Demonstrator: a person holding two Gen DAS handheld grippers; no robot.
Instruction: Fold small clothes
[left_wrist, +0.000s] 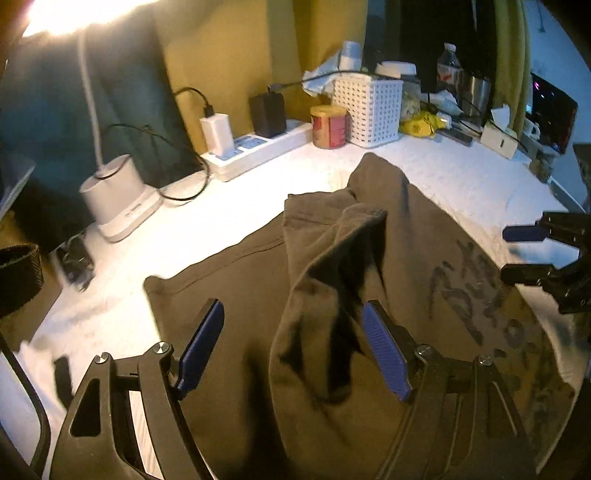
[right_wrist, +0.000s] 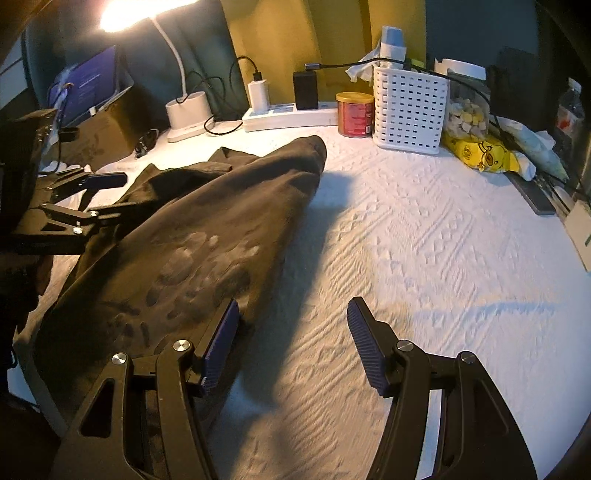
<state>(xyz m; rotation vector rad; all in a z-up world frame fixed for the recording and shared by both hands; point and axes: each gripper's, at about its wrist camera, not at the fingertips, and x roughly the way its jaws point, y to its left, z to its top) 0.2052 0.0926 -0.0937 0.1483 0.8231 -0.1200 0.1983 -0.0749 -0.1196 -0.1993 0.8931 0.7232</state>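
A dark olive T-shirt with a grey print lies loosely bunched on the white textured cover; it also shows in the right wrist view. My left gripper is open just above the shirt's near part, its blue pads on either side of a raised fold. My right gripper is open, its left pad at the shirt's right edge and its right pad over the bare cover. The right gripper shows at the left view's right edge; the left gripper shows at the right view's left edge.
Along the back stand a white lamp base, a power strip with chargers, a red tin, a white perforated basket, a yellow snack bag and a jar. A laptop stands far left.
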